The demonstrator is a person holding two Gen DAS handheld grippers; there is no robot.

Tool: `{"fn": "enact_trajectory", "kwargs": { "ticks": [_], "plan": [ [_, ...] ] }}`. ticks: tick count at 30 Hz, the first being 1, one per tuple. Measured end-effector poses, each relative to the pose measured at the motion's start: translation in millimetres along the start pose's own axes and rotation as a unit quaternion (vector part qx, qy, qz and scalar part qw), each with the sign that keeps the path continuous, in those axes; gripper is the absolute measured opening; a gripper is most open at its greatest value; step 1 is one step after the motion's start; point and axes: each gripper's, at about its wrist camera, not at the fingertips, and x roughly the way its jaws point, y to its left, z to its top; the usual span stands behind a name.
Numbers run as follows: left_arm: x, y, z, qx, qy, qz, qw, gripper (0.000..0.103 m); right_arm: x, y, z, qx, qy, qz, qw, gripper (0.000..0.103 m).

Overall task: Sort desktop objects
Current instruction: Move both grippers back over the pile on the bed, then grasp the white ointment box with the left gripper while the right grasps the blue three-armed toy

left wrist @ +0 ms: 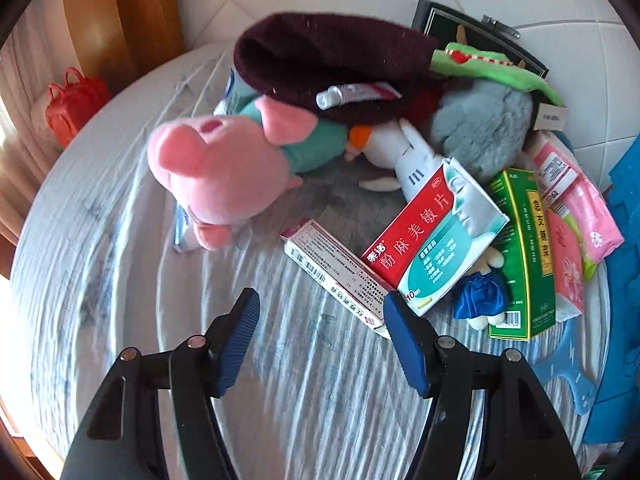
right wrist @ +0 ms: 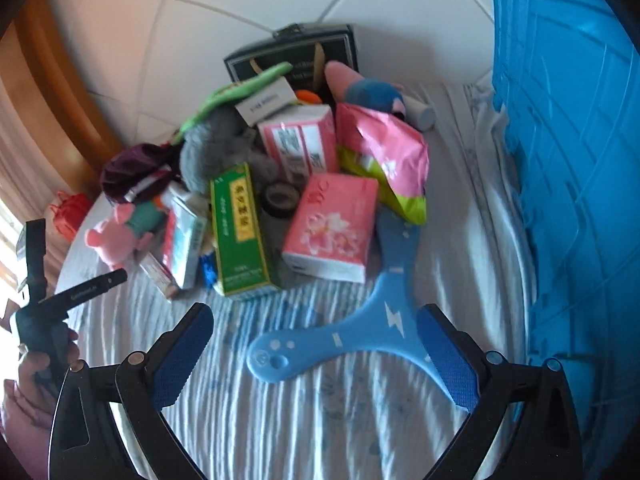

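Observation:
A pile of objects lies on a blue-white striped cloth [left wrist: 304, 380]. In the left wrist view I see a pink pig plush [left wrist: 216, 168], a dark maroon hat [left wrist: 332, 60], a grey plush [left wrist: 484, 128], a white-pink slim box [left wrist: 340, 276], a red-teal medicine box [left wrist: 436, 240] and a green box [left wrist: 524, 256]. My left gripper [left wrist: 320, 316] is open and empty, just short of the slim box. In the right wrist view the green box [right wrist: 238, 232], a pink tissue pack [right wrist: 332, 228] and a blue boomerang [right wrist: 360, 328] show. My right gripper [right wrist: 316, 328] is open, over the boomerang.
A blue plastic crate [right wrist: 572, 184] stands at the right. A black gift bag [right wrist: 292, 56] stands behind the pile by the white tiled floor. A red bag [left wrist: 74, 104] sits at the far left by wooden furniture [left wrist: 120, 20]. My left hand holds its gripper handle [right wrist: 44, 320].

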Motion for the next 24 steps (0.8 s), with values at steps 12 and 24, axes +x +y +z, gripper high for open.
{"fn": "enact_trajectory", "kwargs": {
  "ticks": [12, 24],
  "plan": [
    [74.7, -27.4, 8.1, 0.041, 0.015, 0.022, 0.9988, 0.057, 70.6, -37.6, -4.8, 0.027, 0.075, -0.053, 0.995, 0.103],
    [21.4, -3.7, -77.7, 0.100, 0.042, -0.013, 0.9941, 0.018, 109.1, -64.2, -27.3, -0.010, 0.152, -0.060, 0.987, 0.103]
  ]
}}
